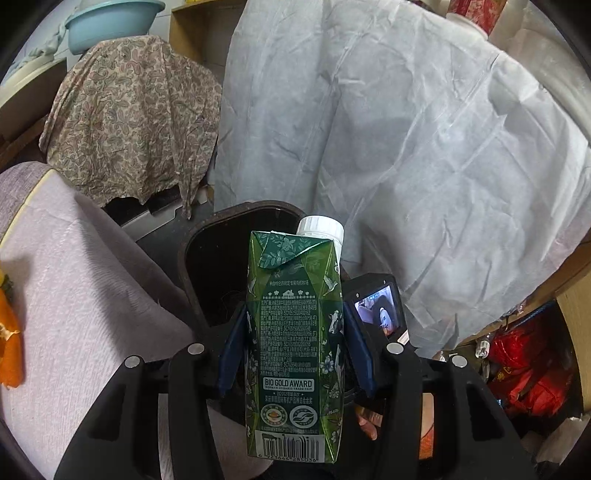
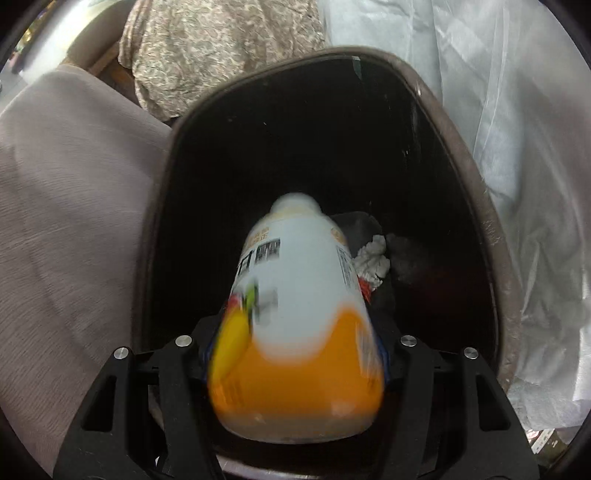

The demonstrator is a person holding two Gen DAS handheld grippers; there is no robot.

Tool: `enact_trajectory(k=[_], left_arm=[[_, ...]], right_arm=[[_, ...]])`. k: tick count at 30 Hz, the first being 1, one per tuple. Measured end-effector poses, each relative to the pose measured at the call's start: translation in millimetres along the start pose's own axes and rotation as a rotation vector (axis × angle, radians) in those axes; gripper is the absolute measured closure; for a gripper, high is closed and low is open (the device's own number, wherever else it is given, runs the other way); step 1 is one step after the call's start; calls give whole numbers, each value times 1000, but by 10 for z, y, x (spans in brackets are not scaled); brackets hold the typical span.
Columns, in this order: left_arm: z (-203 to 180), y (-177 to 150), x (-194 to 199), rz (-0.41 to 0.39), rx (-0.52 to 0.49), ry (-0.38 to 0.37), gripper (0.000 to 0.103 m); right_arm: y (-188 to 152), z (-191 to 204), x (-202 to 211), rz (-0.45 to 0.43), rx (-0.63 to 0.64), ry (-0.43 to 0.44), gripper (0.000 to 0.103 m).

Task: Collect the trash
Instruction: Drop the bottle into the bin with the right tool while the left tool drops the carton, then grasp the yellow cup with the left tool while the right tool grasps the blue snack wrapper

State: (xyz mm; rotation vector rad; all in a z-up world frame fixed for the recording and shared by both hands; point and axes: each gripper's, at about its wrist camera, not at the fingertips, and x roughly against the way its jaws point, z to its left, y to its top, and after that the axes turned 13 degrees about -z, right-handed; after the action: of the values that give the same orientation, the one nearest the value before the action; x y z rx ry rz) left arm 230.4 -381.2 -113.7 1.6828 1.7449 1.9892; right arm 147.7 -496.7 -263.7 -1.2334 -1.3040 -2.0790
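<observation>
Carton [image 1: 293, 332] between left gripper [image 1: 293, 350] pads

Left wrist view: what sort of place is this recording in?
Probably a cluttered home storage corner: furniture draped in a white dust cover and a paisley cloth, a blue basin stacked on top, and a dark trash bin on the floor.

Left wrist view: set back and higher, facing forward and down toward the dark bin [image 1: 221, 258]. Right wrist view: close above the same bin [image 2: 461, 206], facing into its opening. Shared: bin, paisley cloth [image 1: 129, 118] [image 2: 221, 48], white sheeting [image 1: 424, 129] [image 2: 517, 92].
</observation>
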Motion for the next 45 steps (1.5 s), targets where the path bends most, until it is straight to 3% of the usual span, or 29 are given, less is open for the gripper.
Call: enact_trajectory(k=[6,16,18,20,23,29,34,41,45], left_arm=[[-37,5,-185,28,-22,29,53],[-26,56,-435,79,-28,94,52],[1,70,-442,76,-11,95,48],[7,79,-416,66,-5,88,30],[-14,98,-318,29,-7,88,26],[-67,93,103,-37,-30,59,19],[-11,-20,640,-104,-53,37,14],[258,-299,1413,-163,-20,78,8],[529,-532,1857,-220,3,164,6]], right_arm=[[-25,-30,7,-32,33,-18,40],[-134,-170,646,-183,36,-108,39],[-167,-186,742,-202,35,-126,36],[-189,-191,821,-221,29,-136,32],[-218,-222,891,-226,22,-159,32],[-217,-188,1102,-267,17,-169,32],[-175,-16,1323,-310,20,-124,28],[-107,479,1636,-349,64,5,26],[-65,904,1787,-353,144,79,22]])
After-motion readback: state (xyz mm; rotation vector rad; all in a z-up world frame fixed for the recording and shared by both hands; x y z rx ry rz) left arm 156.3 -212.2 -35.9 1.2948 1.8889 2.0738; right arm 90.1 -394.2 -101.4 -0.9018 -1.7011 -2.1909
